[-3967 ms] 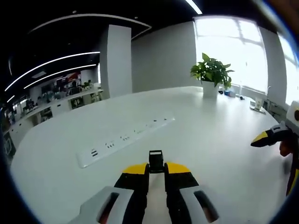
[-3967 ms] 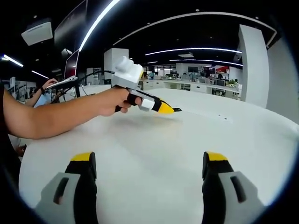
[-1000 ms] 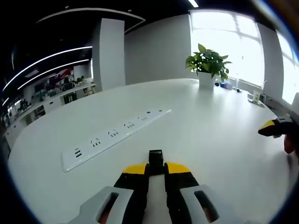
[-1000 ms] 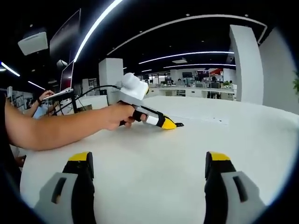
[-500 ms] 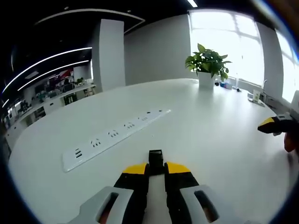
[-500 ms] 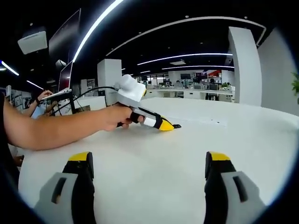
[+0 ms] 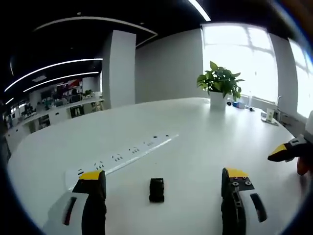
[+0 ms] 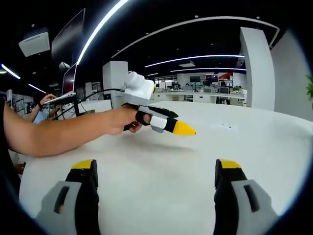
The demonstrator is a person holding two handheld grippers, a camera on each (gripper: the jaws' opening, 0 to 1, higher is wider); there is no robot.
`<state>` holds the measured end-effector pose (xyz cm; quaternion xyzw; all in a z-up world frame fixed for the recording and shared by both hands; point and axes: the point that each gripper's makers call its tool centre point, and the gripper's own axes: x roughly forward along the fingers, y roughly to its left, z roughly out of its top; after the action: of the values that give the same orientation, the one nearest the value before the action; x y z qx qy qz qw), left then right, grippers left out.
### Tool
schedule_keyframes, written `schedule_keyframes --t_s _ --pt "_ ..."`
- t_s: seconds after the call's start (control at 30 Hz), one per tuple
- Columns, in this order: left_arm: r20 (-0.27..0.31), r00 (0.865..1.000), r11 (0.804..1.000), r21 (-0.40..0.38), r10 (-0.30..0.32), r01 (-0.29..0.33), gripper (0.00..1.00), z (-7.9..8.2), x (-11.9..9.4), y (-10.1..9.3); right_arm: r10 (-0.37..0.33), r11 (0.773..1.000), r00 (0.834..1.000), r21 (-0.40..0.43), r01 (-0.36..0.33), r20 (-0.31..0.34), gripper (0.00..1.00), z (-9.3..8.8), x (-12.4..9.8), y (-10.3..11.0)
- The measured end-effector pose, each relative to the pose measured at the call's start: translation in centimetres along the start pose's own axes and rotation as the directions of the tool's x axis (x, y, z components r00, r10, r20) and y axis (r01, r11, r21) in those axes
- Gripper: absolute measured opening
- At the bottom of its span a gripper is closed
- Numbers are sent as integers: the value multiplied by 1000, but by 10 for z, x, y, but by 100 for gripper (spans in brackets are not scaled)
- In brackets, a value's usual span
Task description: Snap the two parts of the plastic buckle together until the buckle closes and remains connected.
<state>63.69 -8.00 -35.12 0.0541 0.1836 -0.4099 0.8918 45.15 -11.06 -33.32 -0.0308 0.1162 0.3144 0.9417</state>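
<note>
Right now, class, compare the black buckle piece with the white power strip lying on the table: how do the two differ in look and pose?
The buckle piece is black, short and blocky; the power strip is white, long and flat with a row of sockets. The buckle piece lies between the left gripper's open jaws, while the power strip lies farther off, running diagonally away. Both rest flat on the white table, untouched.

The buckle [image 7: 156, 190] is showing up solid black on the white table [image 7: 195, 127], the gripper tips are looking yellow over black, and the plant [image 7: 219, 80] is sitting green in a white pot.
</note>
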Motion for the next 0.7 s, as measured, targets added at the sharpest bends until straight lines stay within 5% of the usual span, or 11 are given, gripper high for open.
schedule_keyframes --t_s 0.33,0.47,0.7 --pt "21 999 999 -23 -38 38 100 6 -6 -7 5 1000 1000 -6 -5 -6 100 -2 0 2" --pt "82 995 994 -88 -56 63 100 21 -12 -12 5 1000 1000 -8 -5 -5 100 -2 0 2" --pt "96 990 993 -31 -107 110 100 23 -27 -26 8 1000 1000 -24 -8 1 100 -1 0 4"
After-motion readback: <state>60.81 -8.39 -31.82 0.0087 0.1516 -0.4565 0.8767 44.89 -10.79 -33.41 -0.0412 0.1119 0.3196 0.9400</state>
